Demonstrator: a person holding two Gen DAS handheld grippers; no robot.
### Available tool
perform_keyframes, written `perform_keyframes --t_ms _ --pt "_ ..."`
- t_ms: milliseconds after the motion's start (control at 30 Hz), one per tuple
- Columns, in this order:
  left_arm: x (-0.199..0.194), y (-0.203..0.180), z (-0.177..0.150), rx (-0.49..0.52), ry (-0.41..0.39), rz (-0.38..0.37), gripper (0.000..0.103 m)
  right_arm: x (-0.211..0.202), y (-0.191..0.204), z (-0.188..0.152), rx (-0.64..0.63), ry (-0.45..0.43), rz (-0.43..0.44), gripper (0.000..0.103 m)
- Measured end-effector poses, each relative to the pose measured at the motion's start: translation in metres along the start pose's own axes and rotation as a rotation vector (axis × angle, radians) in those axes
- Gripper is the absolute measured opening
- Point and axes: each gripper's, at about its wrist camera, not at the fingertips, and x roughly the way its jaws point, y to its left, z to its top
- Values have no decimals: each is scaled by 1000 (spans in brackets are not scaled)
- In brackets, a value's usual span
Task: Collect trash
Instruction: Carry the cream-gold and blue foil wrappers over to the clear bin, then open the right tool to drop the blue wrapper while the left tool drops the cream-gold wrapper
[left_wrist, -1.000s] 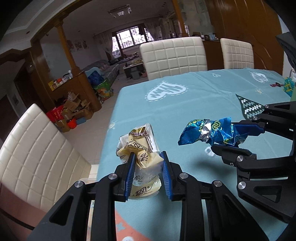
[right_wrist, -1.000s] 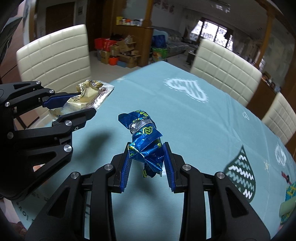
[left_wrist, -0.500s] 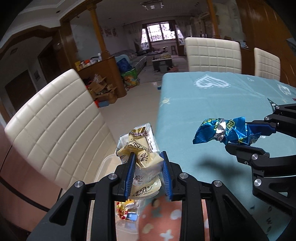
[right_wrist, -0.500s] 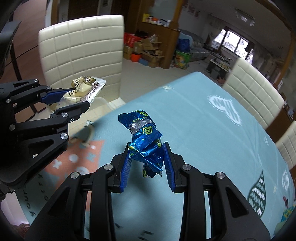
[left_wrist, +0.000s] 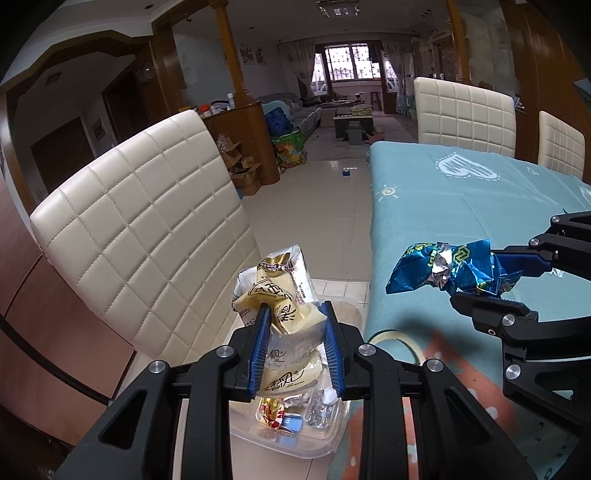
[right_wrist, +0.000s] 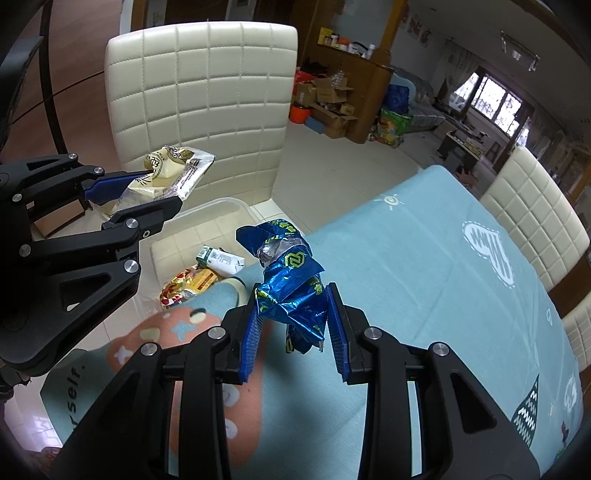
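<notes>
A: Where is the trash?

B: The cream-and-clear crinkled plastic snack wrapper (left_wrist: 284, 317) is pinched between the blue pads of the left claw (left_wrist: 295, 345), which tilts downward. Directly below that claw sits a clear plastic bin (left_wrist: 332, 443) with wrappers and a small carton inside.

A: And the other one?

B: The right claw (right_wrist: 291, 328), also angled down, is clamped on a crumpled blue foil wrapper (right_wrist: 291, 284), held over the corner of the bench with the teal cloth (right_wrist: 424, 266). The bin lies just ahead-left of it, beside a cream quilted chair (right_wrist: 207, 96). The two claws are side by side, apart.
</notes>
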Motion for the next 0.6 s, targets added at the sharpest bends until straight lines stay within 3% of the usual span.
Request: perform_keyframes --t_ms 600 --pt "17 47 -14 -73 38 49 28 26 30 24 -41 15 46 35"
